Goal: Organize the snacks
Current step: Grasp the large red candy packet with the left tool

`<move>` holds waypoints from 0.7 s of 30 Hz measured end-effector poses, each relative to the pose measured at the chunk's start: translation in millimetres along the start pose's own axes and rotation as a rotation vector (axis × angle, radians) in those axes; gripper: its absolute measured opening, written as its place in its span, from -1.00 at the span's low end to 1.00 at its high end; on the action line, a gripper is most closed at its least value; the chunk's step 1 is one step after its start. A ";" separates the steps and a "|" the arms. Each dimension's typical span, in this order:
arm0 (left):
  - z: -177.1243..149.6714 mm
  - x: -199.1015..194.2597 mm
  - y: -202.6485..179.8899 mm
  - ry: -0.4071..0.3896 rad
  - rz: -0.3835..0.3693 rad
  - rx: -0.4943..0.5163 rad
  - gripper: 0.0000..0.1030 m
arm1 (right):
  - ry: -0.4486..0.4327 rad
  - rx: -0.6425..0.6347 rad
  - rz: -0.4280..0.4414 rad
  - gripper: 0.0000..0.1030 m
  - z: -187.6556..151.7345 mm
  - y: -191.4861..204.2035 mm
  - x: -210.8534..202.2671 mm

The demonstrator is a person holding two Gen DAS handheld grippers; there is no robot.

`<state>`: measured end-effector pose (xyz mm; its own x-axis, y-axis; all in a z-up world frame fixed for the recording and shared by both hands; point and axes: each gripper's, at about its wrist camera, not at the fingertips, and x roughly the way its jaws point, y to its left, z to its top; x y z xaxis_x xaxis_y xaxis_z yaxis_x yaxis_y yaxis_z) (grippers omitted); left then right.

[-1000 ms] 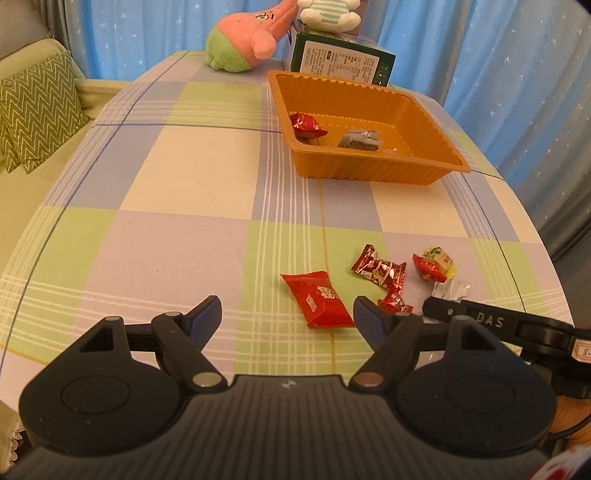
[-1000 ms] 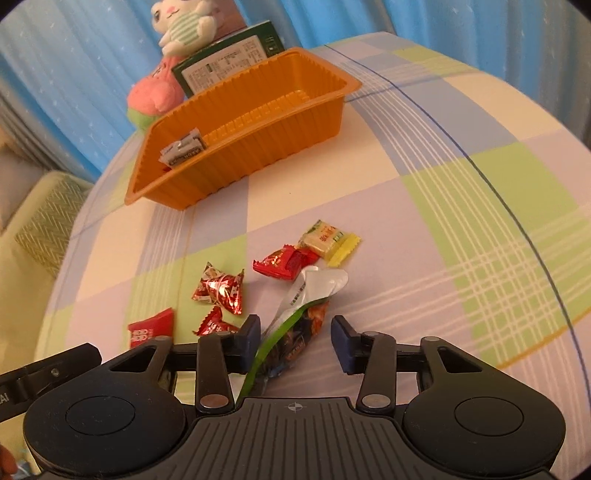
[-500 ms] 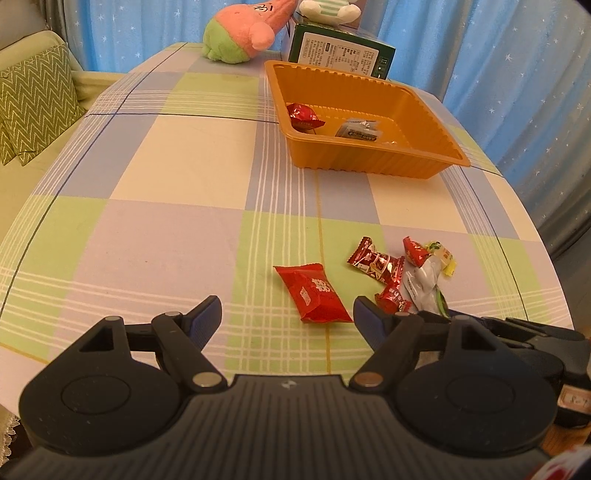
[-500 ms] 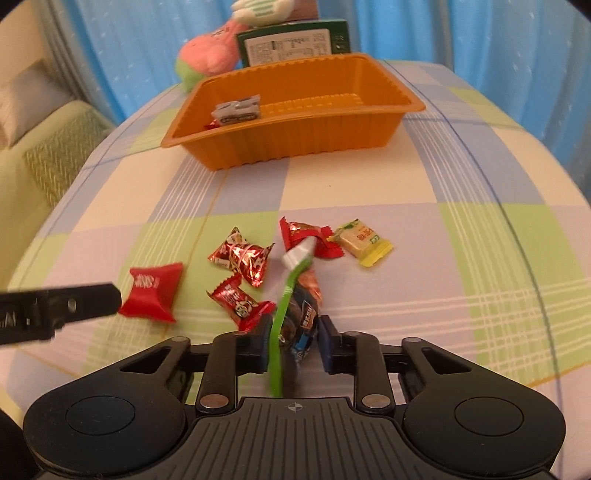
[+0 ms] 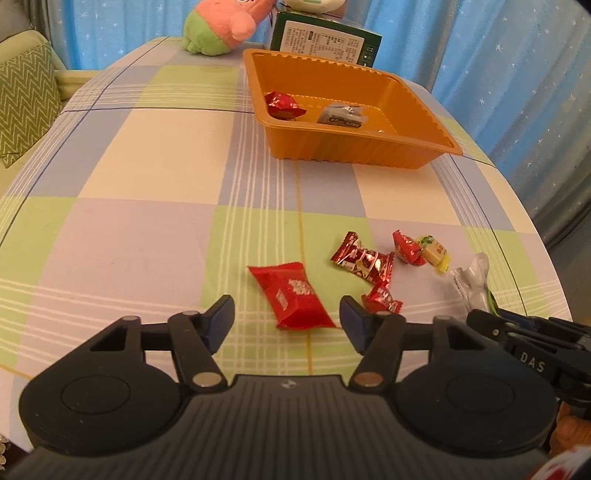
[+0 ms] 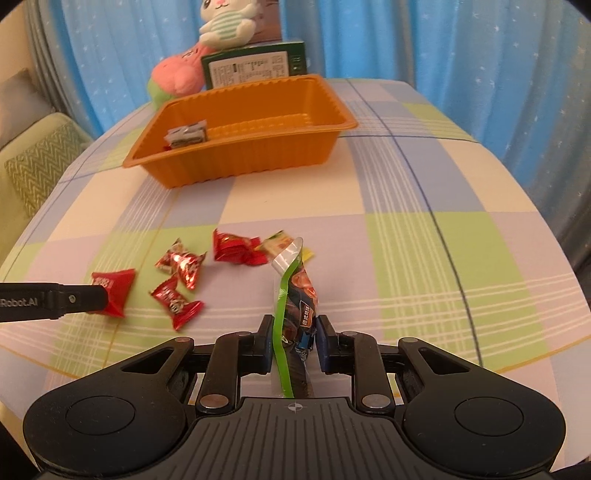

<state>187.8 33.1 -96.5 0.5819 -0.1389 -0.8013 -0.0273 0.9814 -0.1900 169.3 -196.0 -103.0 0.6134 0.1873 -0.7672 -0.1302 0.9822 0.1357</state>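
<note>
My right gripper point(image 6: 293, 332) is shut on a long green-edged snack packet point(image 6: 295, 291), held upright above the table; its clear end also shows in the left wrist view point(image 5: 471, 280). My left gripper point(image 5: 286, 321) is open, low over a flat red packet point(image 5: 291, 295). Several small red candies point(image 5: 364, 258) and a yellow candy point(image 5: 436, 251) lie to its right. The orange tray point(image 5: 369, 147) at the far side holds a red candy point(image 5: 282, 105) and a grey packet point(image 5: 341, 116).
A green box point(image 6: 255, 64), a pink plush point(image 5: 221, 26) and a white plush point(image 6: 227, 26) stand behind the tray. Blue curtains hang beyond the checked tablecloth point(image 5: 147, 192). A green sofa cushion point(image 5: 22, 99) is at the left.
My right gripper has closed on the long packet and lifted it off the table. My left gripper has moved slightly forward over the red packet, still open.
</note>
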 end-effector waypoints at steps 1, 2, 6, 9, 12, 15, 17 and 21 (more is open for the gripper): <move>1.4 1.8 -1.1 -0.002 -0.001 0.002 0.06 | -0.001 0.003 0.000 -0.55 0.2 -1.7 -0.6; 2.9 4.1 -2.3 -0.004 -0.001 0.006 0.02 | -0.001 0.006 0.000 -0.55 0.9 -2.9 -0.7; 6.4 16.8 -4.8 0.010 0.016 0.024 -0.20 | 0.001 0.010 0.006 -0.55 1.8 -4.6 1.3; 5.7 23.6 -5.3 0.027 0.036 0.050 -0.37 | 0.002 0.012 0.009 -0.55 1.8 -5.3 1.9; 2.1 25.4 -4.4 0.037 0.039 0.071 -0.50 | 0.004 0.014 0.008 -0.55 1.5 -6.5 2.7; 0.6 21.7 -4.0 0.036 0.045 0.076 -0.56 | 0.005 0.020 0.009 -0.55 1.1 -7.3 2.7; 0.8 17.6 -4.2 0.029 0.049 0.074 -0.56 | 0.004 0.020 0.013 -0.55 1.5 -7.1 2.0; 2.9 6.5 -7.0 0.012 0.044 0.069 -0.56 | -0.008 0.017 0.019 -0.55 4.3 -4.8 -2.8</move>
<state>194.1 25.7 -98.7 0.5713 -0.0963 -0.8151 0.0038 0.9934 -0.1147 171.5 -201.2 -98.8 0.6170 0.2065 -0.7594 -0.1292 0.9785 0.1610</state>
